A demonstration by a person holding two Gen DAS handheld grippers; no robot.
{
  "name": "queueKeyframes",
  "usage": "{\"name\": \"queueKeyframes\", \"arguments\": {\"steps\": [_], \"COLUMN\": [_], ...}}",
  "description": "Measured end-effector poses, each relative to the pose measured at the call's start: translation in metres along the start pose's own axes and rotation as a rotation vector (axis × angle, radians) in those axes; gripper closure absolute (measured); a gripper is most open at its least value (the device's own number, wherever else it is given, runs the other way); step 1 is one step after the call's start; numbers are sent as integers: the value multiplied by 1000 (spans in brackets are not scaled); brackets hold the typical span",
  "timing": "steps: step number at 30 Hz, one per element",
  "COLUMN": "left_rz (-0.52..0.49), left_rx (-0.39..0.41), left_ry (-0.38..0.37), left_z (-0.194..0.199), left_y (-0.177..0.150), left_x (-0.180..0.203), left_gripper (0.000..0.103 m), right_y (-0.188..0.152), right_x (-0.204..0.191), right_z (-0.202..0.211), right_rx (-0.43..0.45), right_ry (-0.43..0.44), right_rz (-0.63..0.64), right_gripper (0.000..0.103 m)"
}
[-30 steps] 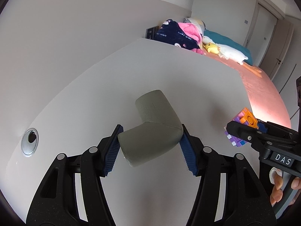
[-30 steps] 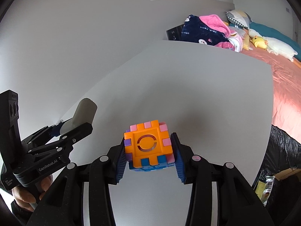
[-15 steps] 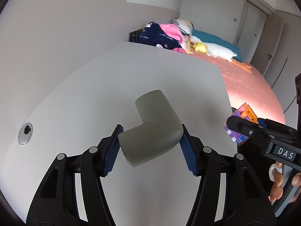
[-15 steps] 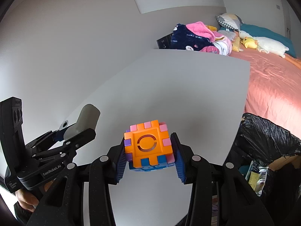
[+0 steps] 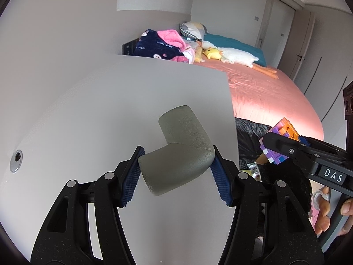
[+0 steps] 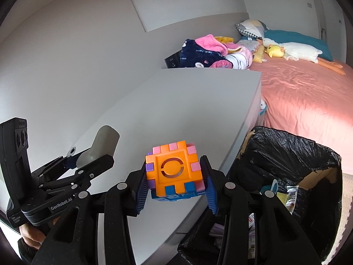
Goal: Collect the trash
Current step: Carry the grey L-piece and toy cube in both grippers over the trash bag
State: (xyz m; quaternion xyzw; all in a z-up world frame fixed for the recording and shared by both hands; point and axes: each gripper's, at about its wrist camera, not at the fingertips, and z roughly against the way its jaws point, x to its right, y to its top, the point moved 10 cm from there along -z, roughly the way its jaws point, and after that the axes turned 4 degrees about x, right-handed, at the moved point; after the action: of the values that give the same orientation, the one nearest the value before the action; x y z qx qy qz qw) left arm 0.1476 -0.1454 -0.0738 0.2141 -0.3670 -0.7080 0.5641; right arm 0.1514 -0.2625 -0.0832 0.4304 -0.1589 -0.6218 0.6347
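Note:
My left gripper (image 5: 176, 174) is shut on a grey L-shaped foam corner guard (image 5: 178, 152) and holds it above the white table (image 5: 88, 110), near its right edge. It also shows in the right wrist view (image 6: 101, 148). My right gripper (image 6: 174, 187) is shut on an orange, pink and blue puzzle cube (image 6: 174, 172), held at the table's right edge beside a box lined with a black trash bag (image 6: 286, 154). The cube also shows in the left wrist view (image 5: 280, 141). The bag holds several wrappers (image 6: 289, 196).
A bed with a pink sheet (image 6: 308, 92) lies beyond the bin, with piled clothes (image 6: 205, 53) and plush toys (image 6: 286, 49) at its head. A round cable hole (image 5: 15, 161) sits at the table's left. Walls stand behind the table.
Both grippers have moved to the right with their objects. The table's right edge and the black-lined bin have come into view under the right gripper.

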Motion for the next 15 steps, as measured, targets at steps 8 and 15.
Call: {"name": "queueKeyframes", "arguments": {"steps": [8, 15], "left_rz": [-56, -95], "left_rx": [-5, -12], "left_ry": [-51, -87], "left_z": [-9, -17], "left_y": [6, 9], "left_x": [42, 72], "left_gripper": [44, 44], "right_y": [0, 1], "right_x": [36, 63], "right_z": [27, 43], "right_rx": [33, 57], "right_ry": [-42, -74], "right_rz": [-48, -88], "right_gripper": [58, 58]}}
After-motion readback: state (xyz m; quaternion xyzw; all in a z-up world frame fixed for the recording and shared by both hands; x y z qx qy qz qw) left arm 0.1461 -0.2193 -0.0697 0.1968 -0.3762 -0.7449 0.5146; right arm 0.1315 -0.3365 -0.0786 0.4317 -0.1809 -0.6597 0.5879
